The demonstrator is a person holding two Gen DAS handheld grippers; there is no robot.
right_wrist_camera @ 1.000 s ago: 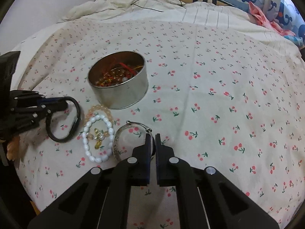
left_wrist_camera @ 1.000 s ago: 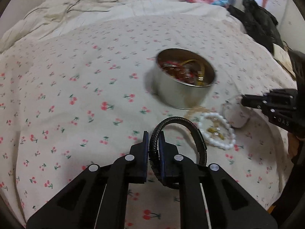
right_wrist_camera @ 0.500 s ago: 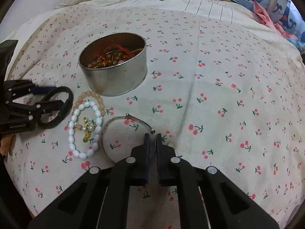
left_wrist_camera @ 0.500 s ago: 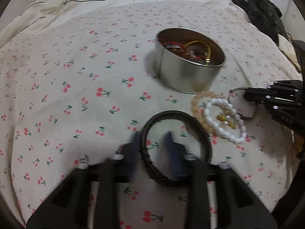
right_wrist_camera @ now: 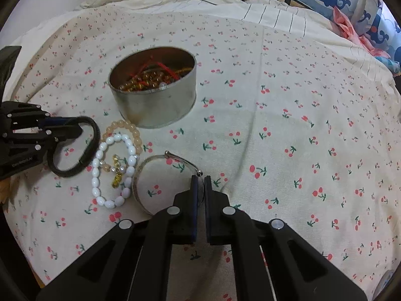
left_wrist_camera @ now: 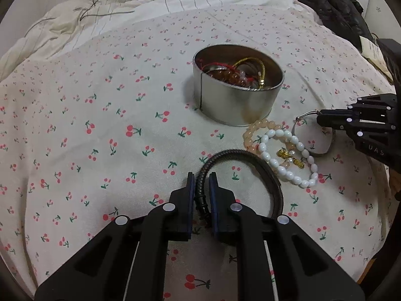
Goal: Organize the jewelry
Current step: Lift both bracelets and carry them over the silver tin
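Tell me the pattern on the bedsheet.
Cream bedsheet printed with small red cherries on green stems; clearest in the right wrist view.

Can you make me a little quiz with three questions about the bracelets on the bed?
1. True or false: the round tin has jewelry inside it.
2. Which bracelet is between the left gripper's fingers? A) the white bead bracelet B) the black cord bracelet C) the peach bead bracelet
3. Fill in: the right gripper is shut on the thin ____ bangle.

Key:
1. True. Red cord, gold cord and amber beads show in it.
2. B. The left jaws are closing with the black cord between them.
3. Silver.
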